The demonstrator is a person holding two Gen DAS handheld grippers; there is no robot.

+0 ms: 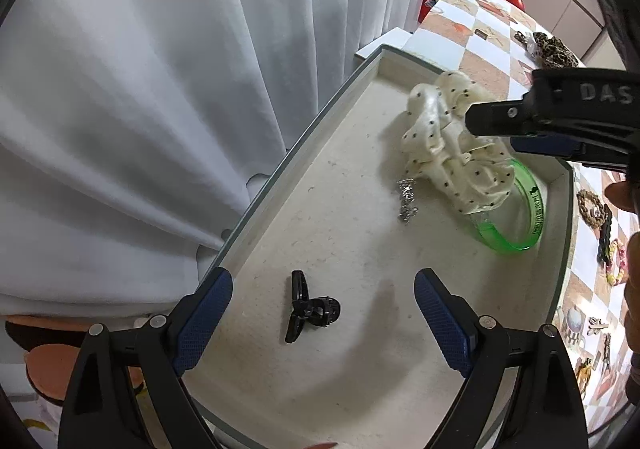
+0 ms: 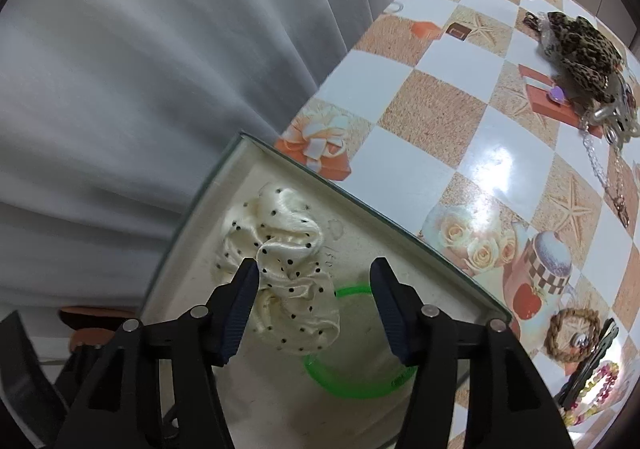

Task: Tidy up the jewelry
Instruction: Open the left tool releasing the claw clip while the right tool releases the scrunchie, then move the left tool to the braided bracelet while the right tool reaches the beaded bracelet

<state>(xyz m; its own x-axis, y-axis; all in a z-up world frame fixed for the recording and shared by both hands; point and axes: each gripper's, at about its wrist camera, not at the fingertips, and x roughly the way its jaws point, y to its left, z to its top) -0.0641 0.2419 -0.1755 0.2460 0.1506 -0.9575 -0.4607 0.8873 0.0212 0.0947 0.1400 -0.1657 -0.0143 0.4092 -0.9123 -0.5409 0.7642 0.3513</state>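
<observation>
Both my tongs hang wide apart and empty over the tray point(image 1: 280, 169): my left gripper point(image 1: 323, 313) above the black claw clip point(image 1: 310, 307), my right gripper point(image 2: 314, 305) above the dotted cream scrunchie point(image 2: 280, 261) draped over the green bangle point(image 2: 352, 385) at the tray's far end.

Both wrist views look down closely, sharing the tray point(image 1: 280, 169), seemingly its scrunchie point(image 2: 280, 269) end.
</observation>
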